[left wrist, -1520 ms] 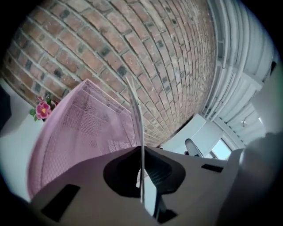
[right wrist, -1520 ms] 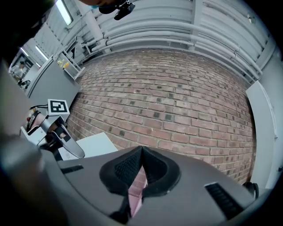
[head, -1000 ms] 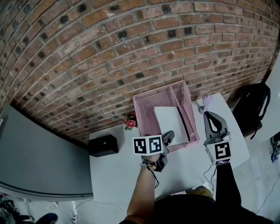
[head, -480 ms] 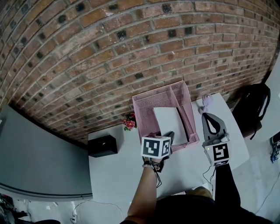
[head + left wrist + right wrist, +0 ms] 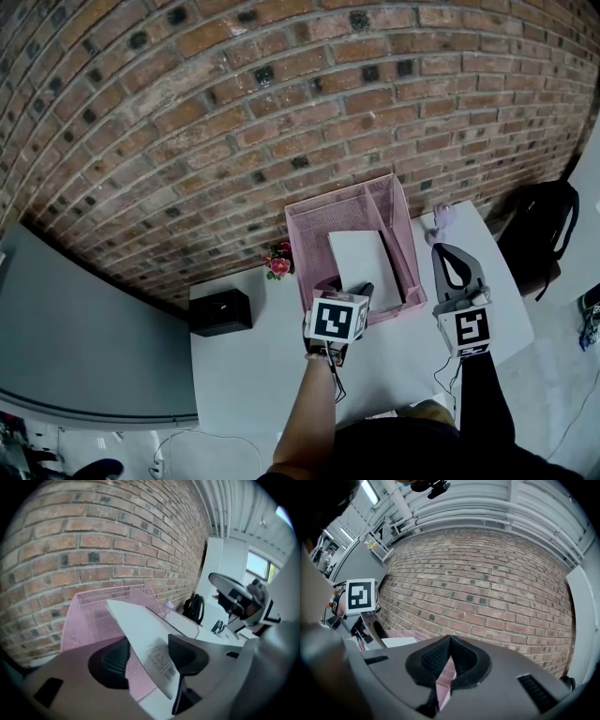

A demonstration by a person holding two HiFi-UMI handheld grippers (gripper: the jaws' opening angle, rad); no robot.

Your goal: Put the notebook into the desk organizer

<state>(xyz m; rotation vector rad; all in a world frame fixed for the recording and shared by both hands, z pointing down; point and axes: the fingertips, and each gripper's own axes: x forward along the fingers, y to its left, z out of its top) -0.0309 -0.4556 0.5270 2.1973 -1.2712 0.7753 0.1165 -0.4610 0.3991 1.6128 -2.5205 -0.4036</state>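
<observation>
Left gripper [image 5: 150, 654] fingers opening, notebook [image 5: 140, 623] near edge between them, rest of it ahead inside pink organizer [image 5: 323, 211]; right gripper [image 5: 451, 253] fingers together, empty, over bare tabletop [image 5: 248, 375] beside organizer's right wall

No wording can be read. A white label [image 5: 161, 660] with lines of small print sits near the corner of the notebook [image 5: 136, 620], too blurred to make out. The two marker cubes [image 5: 336, 319] [image 5: 472, 329] carry black-and-white square patterns, without letters or numbers.
</observation>
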